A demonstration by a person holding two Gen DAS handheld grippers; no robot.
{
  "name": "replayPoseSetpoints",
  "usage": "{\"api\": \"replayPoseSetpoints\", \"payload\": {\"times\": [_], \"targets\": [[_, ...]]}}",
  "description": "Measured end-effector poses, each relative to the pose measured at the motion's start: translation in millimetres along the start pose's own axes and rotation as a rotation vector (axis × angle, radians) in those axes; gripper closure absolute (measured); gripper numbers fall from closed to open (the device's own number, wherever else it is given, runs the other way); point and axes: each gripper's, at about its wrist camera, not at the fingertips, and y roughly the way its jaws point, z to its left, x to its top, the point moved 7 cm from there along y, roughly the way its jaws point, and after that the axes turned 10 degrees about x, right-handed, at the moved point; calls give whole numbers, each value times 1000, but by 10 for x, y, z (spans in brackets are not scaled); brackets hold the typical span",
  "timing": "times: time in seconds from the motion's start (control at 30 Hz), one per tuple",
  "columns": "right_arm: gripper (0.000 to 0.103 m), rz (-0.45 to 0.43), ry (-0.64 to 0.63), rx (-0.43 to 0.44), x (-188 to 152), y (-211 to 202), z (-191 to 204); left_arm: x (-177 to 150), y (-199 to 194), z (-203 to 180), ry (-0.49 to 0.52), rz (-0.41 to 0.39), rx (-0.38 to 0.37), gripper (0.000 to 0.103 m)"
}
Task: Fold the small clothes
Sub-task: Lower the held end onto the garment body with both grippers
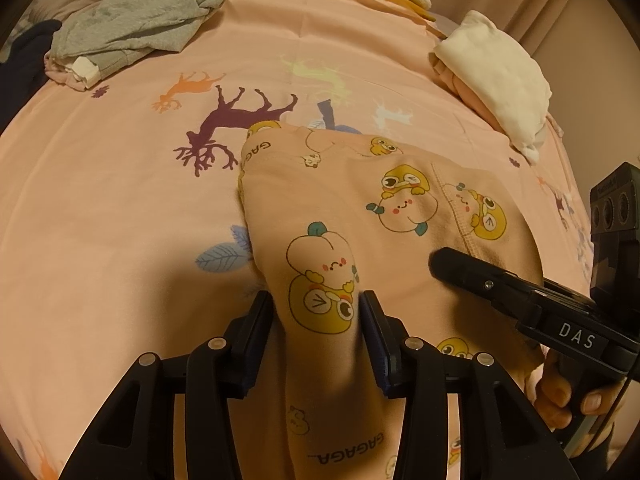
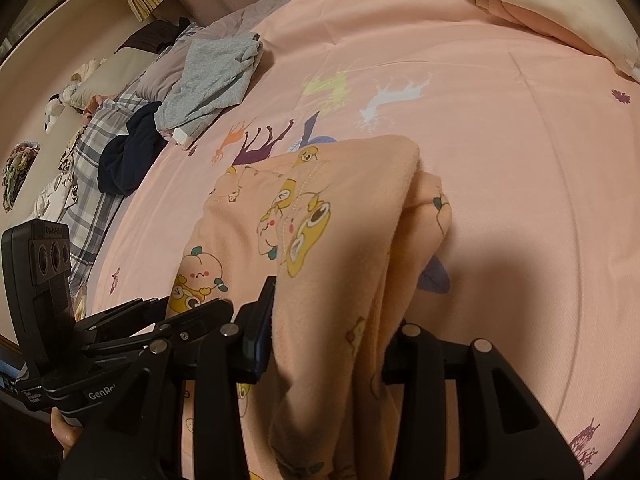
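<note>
Peach cartoon-print garment (image 1: 360,216) lengthwise away from cameras, left tongs (image 1: 320,304) and right tongs (image 2: 332,312) each gripping bunched near edge

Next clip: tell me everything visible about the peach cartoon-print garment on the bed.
The peach cartoon-print garment looks like soft knit, printed with yellow frogs, peaches and "GAGAGA" lettering, with stitched seams. It lies partly folded on the pink deer-print sheet, its near edge lifted. The left gripper and right gripper each have its fabric between their fingers.
</note>
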Motion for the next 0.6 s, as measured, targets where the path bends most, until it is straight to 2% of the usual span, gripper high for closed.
{"api": "replayPoseSetpoints", "payload": {"times": [0.6], "targets": [[59,-13,20,-6,-11,-63,-31,-2,-33,72,-12,-6,25,54]]}}
